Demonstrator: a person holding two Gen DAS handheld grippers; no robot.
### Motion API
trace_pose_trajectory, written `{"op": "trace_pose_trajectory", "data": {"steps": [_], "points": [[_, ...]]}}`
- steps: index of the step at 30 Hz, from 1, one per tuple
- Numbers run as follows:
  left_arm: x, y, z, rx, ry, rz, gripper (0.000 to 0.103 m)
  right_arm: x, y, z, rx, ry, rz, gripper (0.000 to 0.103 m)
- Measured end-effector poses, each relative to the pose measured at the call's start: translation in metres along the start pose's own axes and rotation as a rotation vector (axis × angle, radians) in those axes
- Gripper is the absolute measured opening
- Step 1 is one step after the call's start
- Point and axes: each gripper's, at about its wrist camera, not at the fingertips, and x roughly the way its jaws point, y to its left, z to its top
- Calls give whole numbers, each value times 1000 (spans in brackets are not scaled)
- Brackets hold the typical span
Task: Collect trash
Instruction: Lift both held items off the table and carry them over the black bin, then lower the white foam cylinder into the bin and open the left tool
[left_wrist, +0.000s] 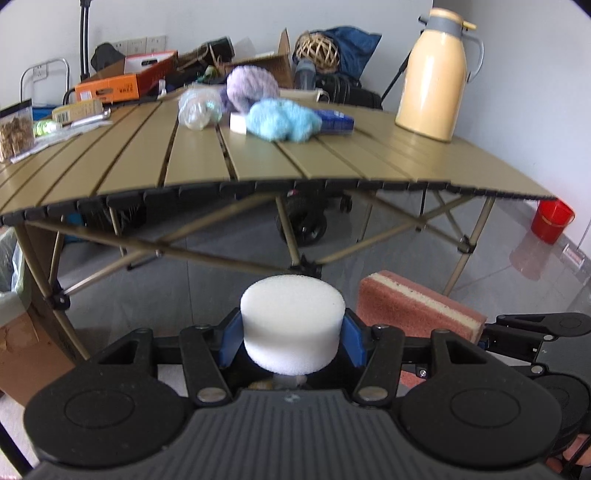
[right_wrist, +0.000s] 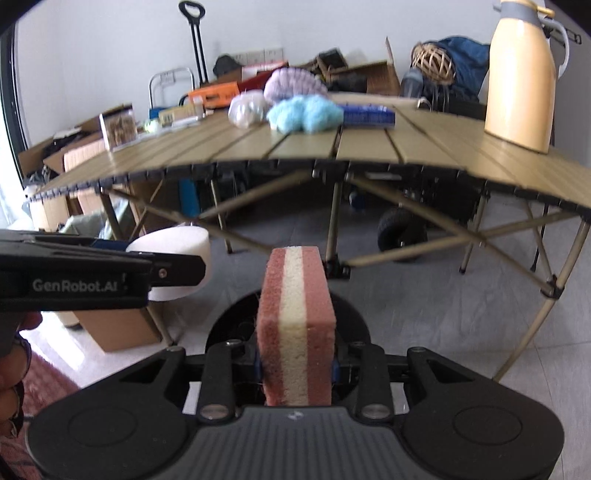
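Observation:
My left gripper (left_wrist: 291, 338) is shut on a round white foam sponge (left_wrist: 291, 314), its blue pads pressing both sides. In the right wrist view that white sponge (right_wrist: 177, 240) shows at the left, behind the left gripper's black body. My right gripper (right_wrist: 297, 363) is shut on a pink sponge with a cream middle layer (right_wrist: 295, 325), held on edge; this pink sponge (left_wrist: 417, 306) also appears at the right of the left wrist view. Both grippers hang in front of and below the edge of the tan slatted folding table (left_wrist: 258, 162).
On the table lie a crumpled clear plastic bag (left_wrist: 197, 107), a blue fluffy cloth (left_wrist: 282, 120), purple yarn (left_wrist: 251, 86), a blue packet (left_wrist: 336, 120), a snack bag (left_wrist: 16, 127) and a cream thermos (left_wrist: 432, 74). A lined cardboard box (left_wrist: 14, 332) stands at left, a red bucket (left_wrist: 552, 219) at right.

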Motion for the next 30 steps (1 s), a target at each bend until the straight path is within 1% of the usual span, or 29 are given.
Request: {"op": "trace_pose_trajectory", "data": {"steps": [9, 13, 18, 23, 30], "points": [[17, 4, -15, -19, 121, 39, 57, 12, 3, -13, 7, 87, -21, 30], [28, 9, -20, -34, 185, 64, 56, 16, -2, -19, 31, 120, -39, 30], [41, 10, -25, -32, 243, 90, 56, 24, -11, -25, 68, 164, -76, 30], [54, 13, -30, -43, 307, 104, 56, 30, -23, -27, 107, 174, -115, 30], [71, 14, -31, -55, 375, 109, 56, 38, -36, -29, 138, 192, -146, 30]]}}
